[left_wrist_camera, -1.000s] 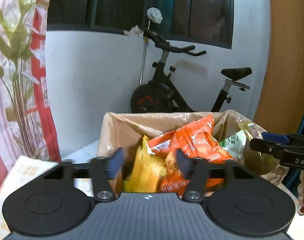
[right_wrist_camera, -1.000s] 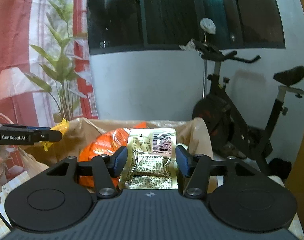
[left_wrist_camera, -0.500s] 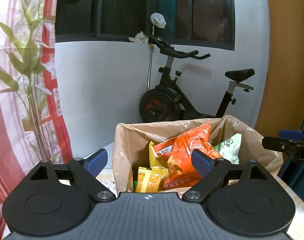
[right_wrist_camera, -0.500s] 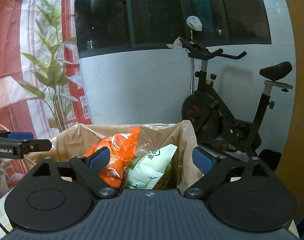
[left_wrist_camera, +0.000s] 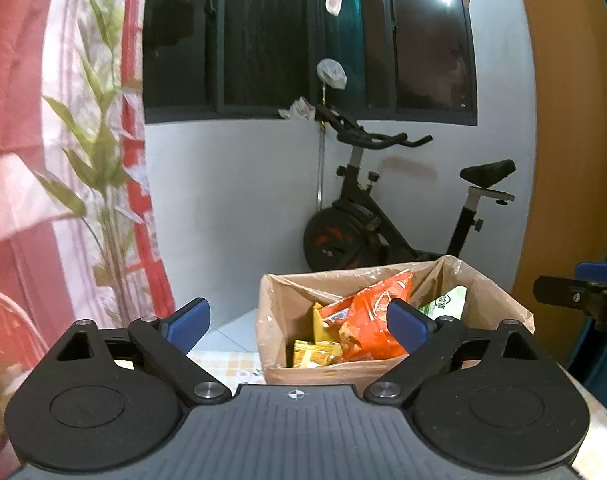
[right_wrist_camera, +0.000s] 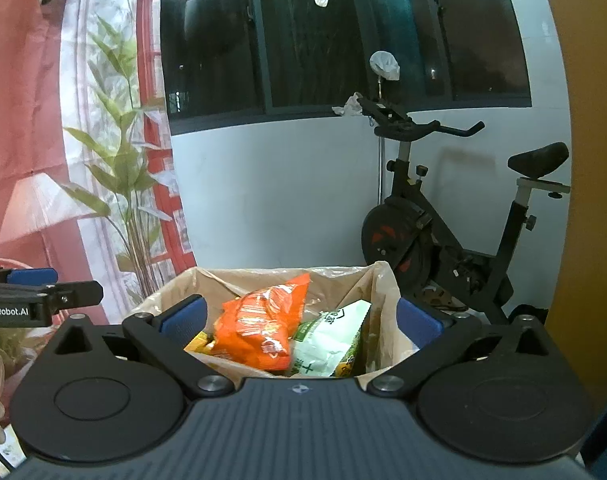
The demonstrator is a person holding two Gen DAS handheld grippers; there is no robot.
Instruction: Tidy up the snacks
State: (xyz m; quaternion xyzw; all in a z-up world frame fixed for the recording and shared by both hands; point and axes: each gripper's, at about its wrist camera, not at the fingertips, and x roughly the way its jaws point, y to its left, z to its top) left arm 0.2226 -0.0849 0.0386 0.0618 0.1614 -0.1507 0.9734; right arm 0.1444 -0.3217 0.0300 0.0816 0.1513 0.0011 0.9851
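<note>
A cardboard box (left_wrist_camera: 315, 374) lined with clear plastic stands on the table and holds snack packs: an orange bag (left_wrist_camera: 367, 328), small yellow packs (left_wrist_camera: 313, 354) and a green-and-white pack (left_wrist_camera: 443, 304). My left gripper (left_wrist_camera: 299, 326) hangs in front of the box and above it, its jaws still opening, nothing between them. My right gripper (right_wrist_camera: 299, 318) faces the same box (right_wrist_camera: 379, 276), jaws also still opening and empty. The orange bag (right_wrist_camera: 263, 324) and the green-and-white pack (right_wrist_camera: 327, 344) lie inside the box beyond its fingers.
An exercise bike (left_wrist_camera: 383, 216) stands behind the box against a white wall. A curtain with a leaf print (left_wrist_camera: 83, 160) hangs at the left. The table has a checked cloth (left_wrist_camera: 227, 364). Each gripper shows at the edge of the other's view.
Both grippers let go of their packs, a yellow one on the left and a gold one on the right, which dropped into the box. Both jaws spread wide and both grippers rose and backed away.
</note>
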